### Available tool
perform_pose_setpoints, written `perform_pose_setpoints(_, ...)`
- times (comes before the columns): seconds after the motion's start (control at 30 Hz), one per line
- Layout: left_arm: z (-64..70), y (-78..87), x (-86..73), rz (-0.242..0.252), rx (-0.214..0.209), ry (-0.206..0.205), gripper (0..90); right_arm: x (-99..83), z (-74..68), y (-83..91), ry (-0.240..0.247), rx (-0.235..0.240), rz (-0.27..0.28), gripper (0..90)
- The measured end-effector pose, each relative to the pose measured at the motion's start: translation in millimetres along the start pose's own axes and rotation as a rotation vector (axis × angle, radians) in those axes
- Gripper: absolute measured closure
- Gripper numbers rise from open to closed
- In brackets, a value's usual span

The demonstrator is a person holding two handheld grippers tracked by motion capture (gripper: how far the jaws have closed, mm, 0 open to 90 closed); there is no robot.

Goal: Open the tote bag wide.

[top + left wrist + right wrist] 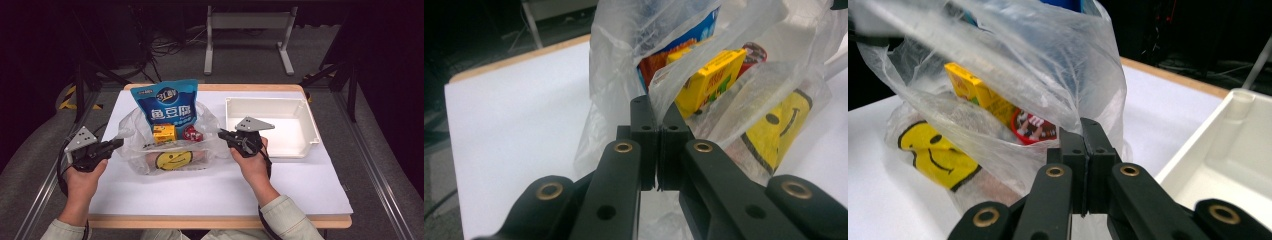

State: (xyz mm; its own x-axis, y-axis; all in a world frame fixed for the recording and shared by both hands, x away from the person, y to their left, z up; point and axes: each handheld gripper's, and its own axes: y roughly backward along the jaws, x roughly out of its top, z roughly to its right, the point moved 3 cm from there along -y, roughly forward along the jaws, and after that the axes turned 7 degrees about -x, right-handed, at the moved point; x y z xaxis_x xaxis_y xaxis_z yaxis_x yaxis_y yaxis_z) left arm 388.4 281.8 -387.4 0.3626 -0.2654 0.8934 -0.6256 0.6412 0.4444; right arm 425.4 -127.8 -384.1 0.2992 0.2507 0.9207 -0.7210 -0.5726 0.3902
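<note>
High view: grippers (jaws closed) seemingly pinching bag (131,131) edges.

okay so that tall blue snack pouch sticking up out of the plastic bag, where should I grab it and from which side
Judging from the high view, grip the blue pouch at its flat top edge, coming from above. That upper part stands upright and clear of the plastic bag, while its lower part sits behind the yellow box and bag film. Both the left gripper and right gripper are shut at the bag's sides.
</note>
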Motion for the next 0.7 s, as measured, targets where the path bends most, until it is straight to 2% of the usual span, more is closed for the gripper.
perform_pose_setpoints(0.07, -1.7, 1.8, -3.6, -0.002, 0.002, 0.014, 88.4, -3.8, 1.8, 0.2, 0.001, -0.001, -0.011, 89.4)
perform_pose_setpoints(0.17, -3.5, 4.9, -9.1, 0.007, -0.017, 0.036, 88.4, -7.7, 4.2, 2.4, 0.006, 0.005, -0.027, 89.4)
perform_pose_setpoints(0.4, -0.8, 4.6, -17.3, -0.021, -0.028, 0.039, 88.7, -14.7, 3.1, 3.4, 0.014, 0.014, -0.047, 89.5)
perform_pose_setpoints(0.7, 3.5, 0.2, -30.6, -0.063, -0.061, 0.058, 88.8, -34.1, 0.8, 2.6, 0.017, 0.039, -0.113, 89.5)
